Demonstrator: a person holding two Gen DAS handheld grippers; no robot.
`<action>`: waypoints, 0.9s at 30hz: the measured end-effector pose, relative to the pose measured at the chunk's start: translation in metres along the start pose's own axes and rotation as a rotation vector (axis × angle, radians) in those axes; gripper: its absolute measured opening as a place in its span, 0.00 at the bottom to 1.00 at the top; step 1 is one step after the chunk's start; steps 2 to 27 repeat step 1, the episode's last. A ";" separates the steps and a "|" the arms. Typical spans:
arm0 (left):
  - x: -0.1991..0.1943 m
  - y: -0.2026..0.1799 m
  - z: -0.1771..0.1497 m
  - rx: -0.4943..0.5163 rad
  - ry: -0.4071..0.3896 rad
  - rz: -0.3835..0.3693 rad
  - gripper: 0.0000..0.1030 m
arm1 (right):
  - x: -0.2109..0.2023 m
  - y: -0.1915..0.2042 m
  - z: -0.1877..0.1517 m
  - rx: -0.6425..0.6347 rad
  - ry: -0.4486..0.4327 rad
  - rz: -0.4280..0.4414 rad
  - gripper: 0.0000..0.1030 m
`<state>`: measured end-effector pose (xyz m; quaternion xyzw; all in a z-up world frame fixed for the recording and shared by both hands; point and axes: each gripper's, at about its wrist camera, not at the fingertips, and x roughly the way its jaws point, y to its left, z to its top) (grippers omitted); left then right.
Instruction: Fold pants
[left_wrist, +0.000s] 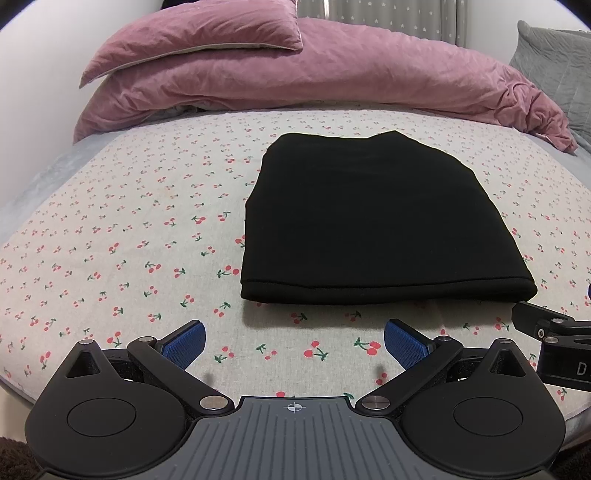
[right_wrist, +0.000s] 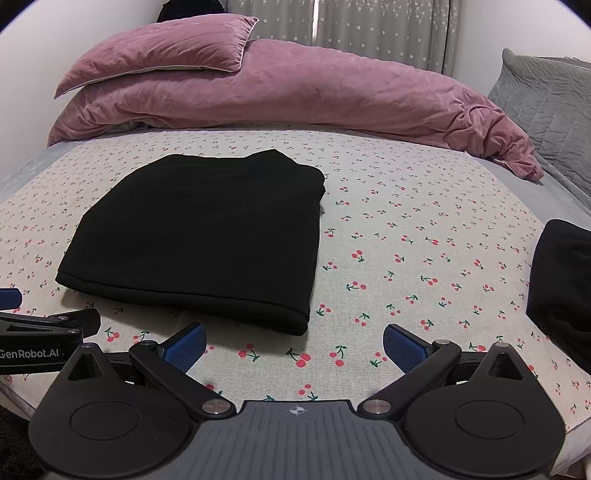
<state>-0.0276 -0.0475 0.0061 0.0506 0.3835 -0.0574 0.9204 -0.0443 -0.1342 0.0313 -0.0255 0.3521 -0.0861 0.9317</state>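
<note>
Folded black pants (left_wrist: 364, 221) lay on bed sheet (left_wrist: 129, 229), just beyond both grippers; left gripper (left_wrist: 293, 341) and right gripper (right_wrist: 293, 341) gaped wide, holding nothing.

Two grippers are in view, the left gripper (left_wrist: 293, 341) and the right gripper (right_wrist: 293, 341), each with two blue pads. One folded pair of black pants (left_wrist: 354, 221) lies on one bed (left_wrist: 129, 229). A second dark garment (right_wrist: 565, 288) sits at the right. One pink pillow (right_wrist: 162, 48), one pink duvet (right_wrist: 295, 96), one grey cushion (right_wrist: 546, 99).

left wrist: low, near bed edge | right wrist: alongside | shared: pants (left_wrist: 365, 221)
</note>
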 end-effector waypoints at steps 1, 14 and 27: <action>0.000 0.000 0.000 0.001 -0.001 0.000 1.00 | 0.000 0.000 0.000 0.000 0.000 0.000 0.99; 0.000 0.000 0.000 0.001 -0.001 0.000 1.00 | 0.000 0.000 0.000 0.000 0.000 0.000 0.99; 0.000 0.000 0.000 0.001 -0.001 0.000 1.00 | 0.000 0.000 0.000 0.000 0.000 0.000 0.99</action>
